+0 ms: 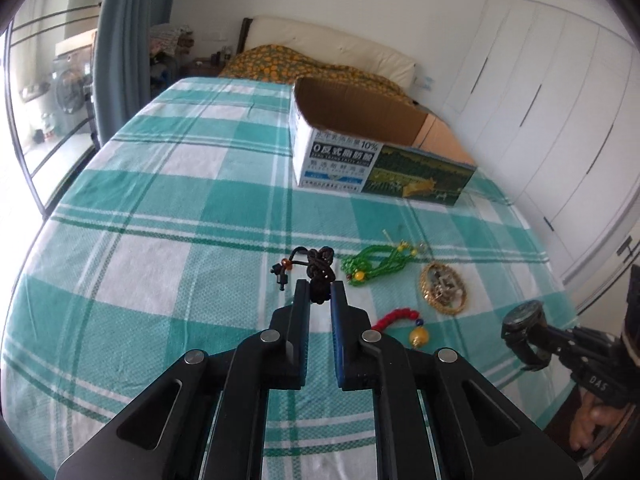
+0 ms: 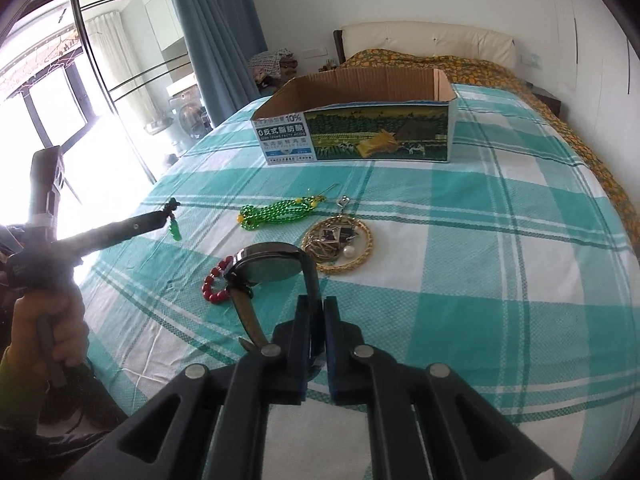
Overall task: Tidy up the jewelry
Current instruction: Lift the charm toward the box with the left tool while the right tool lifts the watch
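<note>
Slippage threatens both loads: right claw [image 2: 317, 305] pinches only the watch [image 2: 269, 266] strap; left claw [image 1: 320, 294] narrowly grips a loose corded charm [image 1: 316, 266] above the bed [image 1: 160, 184].

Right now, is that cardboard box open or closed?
Open: the cardboard box has no lid, and its brown inner walls show from above. Its floor is hidden.

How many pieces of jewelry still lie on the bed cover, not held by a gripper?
3: green bead string nearest the cardboard box, gold ring of trinkets to its right, red bead bracelet nearest the camera, partly hidden behind the held watch.
</note>
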Demonstrator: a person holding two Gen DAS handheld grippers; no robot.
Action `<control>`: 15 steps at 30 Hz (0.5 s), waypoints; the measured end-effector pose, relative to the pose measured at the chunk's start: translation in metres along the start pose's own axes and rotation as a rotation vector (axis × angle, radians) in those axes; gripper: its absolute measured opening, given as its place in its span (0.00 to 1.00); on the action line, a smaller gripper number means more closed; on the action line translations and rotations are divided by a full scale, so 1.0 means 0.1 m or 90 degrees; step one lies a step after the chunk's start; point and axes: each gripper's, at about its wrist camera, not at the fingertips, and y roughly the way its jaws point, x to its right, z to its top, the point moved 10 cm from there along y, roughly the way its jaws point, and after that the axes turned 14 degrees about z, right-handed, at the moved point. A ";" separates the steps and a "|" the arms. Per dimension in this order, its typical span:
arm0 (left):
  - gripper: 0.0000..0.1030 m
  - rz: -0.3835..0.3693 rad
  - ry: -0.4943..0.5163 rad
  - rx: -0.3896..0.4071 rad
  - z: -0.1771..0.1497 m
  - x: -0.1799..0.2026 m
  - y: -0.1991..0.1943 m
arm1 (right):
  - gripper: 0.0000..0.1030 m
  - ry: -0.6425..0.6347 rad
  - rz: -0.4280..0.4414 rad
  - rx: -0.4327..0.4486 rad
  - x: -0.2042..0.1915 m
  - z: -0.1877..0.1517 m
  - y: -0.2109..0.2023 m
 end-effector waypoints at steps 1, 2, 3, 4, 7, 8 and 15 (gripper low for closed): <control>0.08 -0.008 -0.002 0.008 0.08 0.02 -0.05 | 0.07 0.004 -0.002 0.004 0.03 0.01 -0.03; 0.08 -0.013 -0.001 0.015 0.16 0.04 -0.10 | 0.07 0.009 -0.003 0.008 0.06 0.03 -0.06; 0.08 -0.019 -0.001 0.023 0.23 0.06 -0.14 | 0.07 0.016 -0.002 0.013 0.08 0.06 -0.08; 0.08 -0.024 0.000 0.028 0.31 0.08 -0.17 | 0.07 0.023 0.000 0.018 0.11 0.08 -0.10; 0.08 -0.042 0.000 0.034 0.52 0.15 -0.21 | 0.07 0.042 0.000 0.029 0.22 0.18 -0.15; 0.08 -0.045 0.001 0.036 0.58 0.18 -0.22 | 0.07 0.048 -0.001 0.033 0.25 0.22 -0.16; 0.08 -0.067 0.001 0.064 1.17 0.35 -0.19 | 0.07 0.055 0.004 0.070 0.46 0.78 -0.25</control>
